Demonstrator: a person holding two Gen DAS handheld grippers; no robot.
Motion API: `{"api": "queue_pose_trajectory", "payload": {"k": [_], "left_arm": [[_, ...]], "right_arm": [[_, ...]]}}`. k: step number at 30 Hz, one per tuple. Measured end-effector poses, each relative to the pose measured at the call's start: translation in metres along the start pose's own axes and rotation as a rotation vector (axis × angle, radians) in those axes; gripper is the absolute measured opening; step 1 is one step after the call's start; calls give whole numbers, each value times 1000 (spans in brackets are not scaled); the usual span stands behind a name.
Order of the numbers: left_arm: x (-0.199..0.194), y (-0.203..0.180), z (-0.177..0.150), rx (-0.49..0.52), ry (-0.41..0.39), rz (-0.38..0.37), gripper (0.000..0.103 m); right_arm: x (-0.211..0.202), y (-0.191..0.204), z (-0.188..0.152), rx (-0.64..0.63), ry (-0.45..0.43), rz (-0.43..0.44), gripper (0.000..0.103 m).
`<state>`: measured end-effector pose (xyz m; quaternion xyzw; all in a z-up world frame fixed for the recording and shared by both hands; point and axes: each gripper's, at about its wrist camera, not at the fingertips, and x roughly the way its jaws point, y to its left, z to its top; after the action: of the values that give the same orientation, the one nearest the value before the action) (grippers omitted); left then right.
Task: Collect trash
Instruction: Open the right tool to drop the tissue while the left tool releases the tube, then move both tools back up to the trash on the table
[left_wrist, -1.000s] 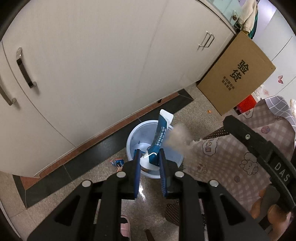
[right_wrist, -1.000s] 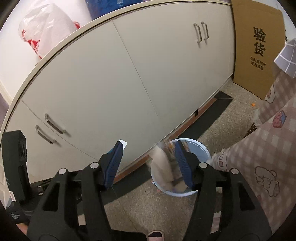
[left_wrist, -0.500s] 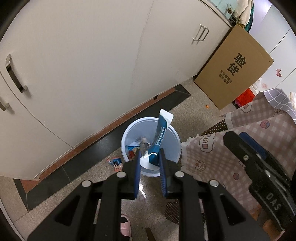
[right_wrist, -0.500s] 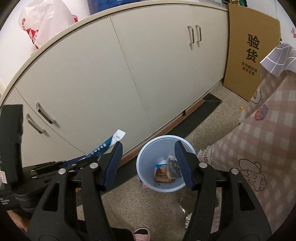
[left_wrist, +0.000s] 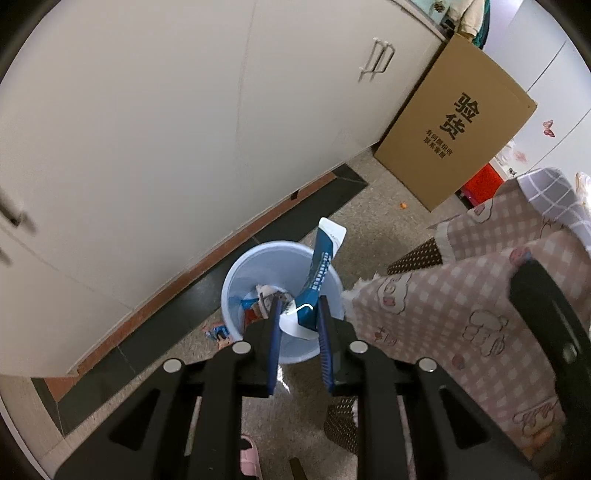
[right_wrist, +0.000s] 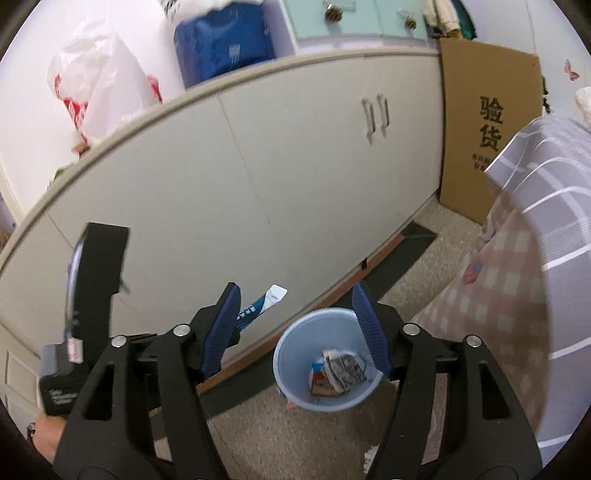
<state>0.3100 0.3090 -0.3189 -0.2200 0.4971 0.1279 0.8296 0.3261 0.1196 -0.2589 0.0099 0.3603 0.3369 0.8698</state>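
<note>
A long run of white cabinets (left_wrist: 155, 122) fills the background, with a flattened cardboard box (left_wrist: 454, 125) leaning against its far end, presumably parked there out of the way. To the right a table draped in a pink checked cloth (left_wrist: 461, 317) hangs its cover nearly to the speckled floor (right_wrist: 303, 439). At the foot of the cabinets stands the pale blue bin (right_wrist: 295, 347), open-topped and close to the table edge, likely so trash can be dropped straight in; crumpled wrappers (right_wrist: 341, 369) already lie at its bottom, and one small scrap (left_wrist: 218, 332) sits on the floor just beside it. The left gripper (left_wrist: 297, 314) is narrowed onto a blue-and-white sachet (left_wrist: 321, 266), pinching its lower end so the packet stands above the bin mouth, seemingly lined up for release. The right gripper (right_wrist: 295, 325) has nothing between its fingers; its jaws are opening wider, framing the bin below.
</note>
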Motion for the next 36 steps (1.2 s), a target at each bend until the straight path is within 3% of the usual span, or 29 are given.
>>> {"api": "queue_pose_trajectory", "payload": {"k": [4, 5, 6, 7, 17, 26, 32, 36], "left_arm": [[-12, -12, 18, 15, -49, -46, 21], [-14, -14, 20, 15, -58, -49, 41], [-17, -16, 22, 12, -68, -49, 70], [-22, -16, 23, 4, -92, -47, 74], [-51, -12, 13, -17, -125, -17, 74], [-131, -21, 6, -28, -258, -55, 74], [-168, -78, 0, 63, -313, -104, 74], [-174, -131, -9, 149, -312, -131, 74]], "right_arm": [[-18, -8, 7, 49, -84, -25, 67], [-20, -9, 8, 55, -92, -26, 68], [-22, -11, 8, 64, -100, -30, 68], [-23, -12, 9, 71, -101, -31, 68], [-40, -6, 13, 103, -102, -9, 68], [-107, 10, 27, 91, -198, 25, 70], [-168, -19, 35, 103, -259, -39, 70], [-213, -68, 34, 132, -285, -164, 70]]}}
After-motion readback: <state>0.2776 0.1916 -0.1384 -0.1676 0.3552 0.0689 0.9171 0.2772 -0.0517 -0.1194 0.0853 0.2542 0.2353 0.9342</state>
